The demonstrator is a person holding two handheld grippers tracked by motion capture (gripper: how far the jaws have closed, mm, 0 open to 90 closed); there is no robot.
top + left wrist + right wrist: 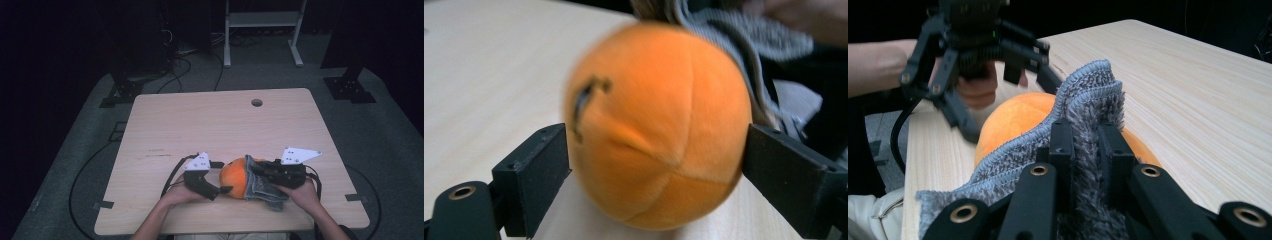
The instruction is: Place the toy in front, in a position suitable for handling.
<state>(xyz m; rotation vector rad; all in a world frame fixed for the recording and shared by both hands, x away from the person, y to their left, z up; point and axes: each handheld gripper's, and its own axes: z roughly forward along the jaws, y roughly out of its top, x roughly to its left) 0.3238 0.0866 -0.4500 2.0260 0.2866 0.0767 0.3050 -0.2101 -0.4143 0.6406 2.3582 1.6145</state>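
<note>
orange ball point(656, 130) between left tool point(656, 185) jaws, cloth point(1083, 105) alongside

Pale wood-grain rectangular worktop point(200, 125), rounded corners, a round cable hole point(256, 102) near the far edge. A plush orange ball point(234, 179) rests on it near the front edge, a grey fuzzy cloth point(262, 190) draped against it.

Far tabletop point(215, 120) lies bare; ball point(234, 179) and cloth point(260, 187) crowd the near edge.

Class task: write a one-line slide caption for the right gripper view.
Right gripper pinches a grey cloth against an orange plush ball, the left gripper beyond it.
</note>
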